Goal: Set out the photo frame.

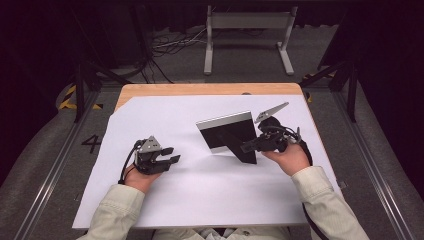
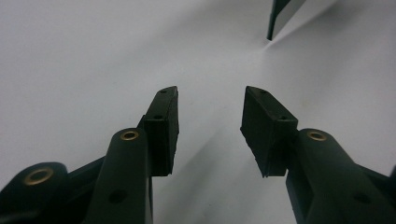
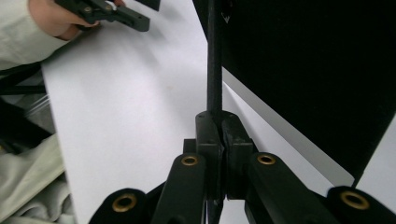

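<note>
The picture frame (image 1: 227, 131) stands upright on the white sheet (image 1: 165, 195), its black back turned toward the person and its hinged prop leg (image 1: 247, 152) swung out behind it. The right gripper (image 1: 248, 146) has its jaws pressed together on the thin edge of that leg (image 3: 214, 70), probably to set its angle so the frame can stand unaided. Well apart from the frame, on the person's left, the left gripper (image 1: 172, 154) rests low on the sheet, jaws spread with nothing between them (image 2: 210, 128); it seems to be waiting there, ready to steady the frame if it tips.
</note>
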